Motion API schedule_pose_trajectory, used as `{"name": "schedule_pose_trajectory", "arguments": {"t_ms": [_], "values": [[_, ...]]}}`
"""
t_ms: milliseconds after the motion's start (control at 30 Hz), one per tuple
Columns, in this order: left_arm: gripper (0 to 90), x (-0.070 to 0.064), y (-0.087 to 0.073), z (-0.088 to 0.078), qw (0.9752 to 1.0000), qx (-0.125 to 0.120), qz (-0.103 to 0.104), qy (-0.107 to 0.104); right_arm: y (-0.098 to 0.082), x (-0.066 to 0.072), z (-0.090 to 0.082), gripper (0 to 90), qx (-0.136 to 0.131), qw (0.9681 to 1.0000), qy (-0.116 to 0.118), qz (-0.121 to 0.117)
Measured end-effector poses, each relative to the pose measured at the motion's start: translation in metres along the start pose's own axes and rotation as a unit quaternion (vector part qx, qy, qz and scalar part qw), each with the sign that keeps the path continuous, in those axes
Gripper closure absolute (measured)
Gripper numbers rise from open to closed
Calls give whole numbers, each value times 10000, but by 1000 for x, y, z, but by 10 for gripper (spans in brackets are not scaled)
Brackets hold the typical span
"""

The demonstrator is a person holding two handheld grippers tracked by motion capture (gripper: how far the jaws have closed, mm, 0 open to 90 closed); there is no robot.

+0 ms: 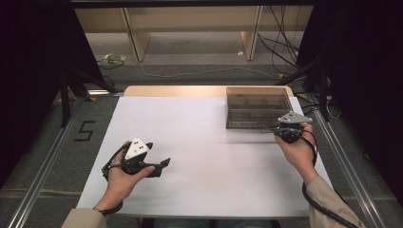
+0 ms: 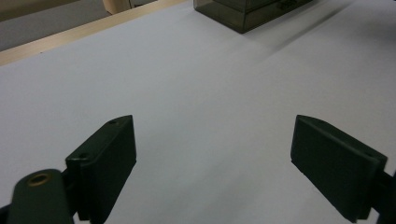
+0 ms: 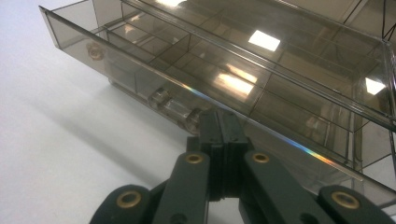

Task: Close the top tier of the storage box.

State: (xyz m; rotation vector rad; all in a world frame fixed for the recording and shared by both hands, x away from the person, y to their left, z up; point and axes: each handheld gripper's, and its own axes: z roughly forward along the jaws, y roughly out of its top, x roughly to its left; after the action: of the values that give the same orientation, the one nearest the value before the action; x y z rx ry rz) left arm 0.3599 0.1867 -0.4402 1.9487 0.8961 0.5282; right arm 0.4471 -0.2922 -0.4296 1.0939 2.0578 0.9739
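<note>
1. On the far right of the flat white table (image 1: 199,156) sits the smoky clear plastic box (image 1: 256,107) with little rooms inside.
2. I think it is light, stiff, slippery and easy to crack, so I would grab its small clear front clasp (image 3: 175,109).
3. My right gripper (image 3: 219,126) has its jaws together, right at that clasp.
4. My left gripper (image 1: 164,164) has its jaws apart, holding nothing.

High view overhead facing forward, gripper views low, close, sharing the smoky box (image 1: 257,107).

Left gripper (image 2: 215,154) open; right gripper (image 3: 223,128) closed
</note>
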Motion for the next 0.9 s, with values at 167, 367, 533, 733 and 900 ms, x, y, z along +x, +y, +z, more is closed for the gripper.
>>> {"name": "schedule_pose_trajectory", "arguments": {"t_ms": [167,367,533,733,900], "values": [[143,0,0,0,10000,3,10,-8,1,-1,1,900,-1,10000,-29,-15],[143,0,0,0,10000,-20,-33,-6,2,-2,3,900,-9,10000,-58,-7],[144,1,0,0,9999,-32,-86,-43,3,-3,4,900,-2,10000,-83,1],[144,1,0,0,10000,-24,-80,-30,4,-5,5,900,-23,9999,-121,21],[144,1,0,0,10000,-22,-77,-24,4,-5,6,900,-27,9999,-151,28]]}}
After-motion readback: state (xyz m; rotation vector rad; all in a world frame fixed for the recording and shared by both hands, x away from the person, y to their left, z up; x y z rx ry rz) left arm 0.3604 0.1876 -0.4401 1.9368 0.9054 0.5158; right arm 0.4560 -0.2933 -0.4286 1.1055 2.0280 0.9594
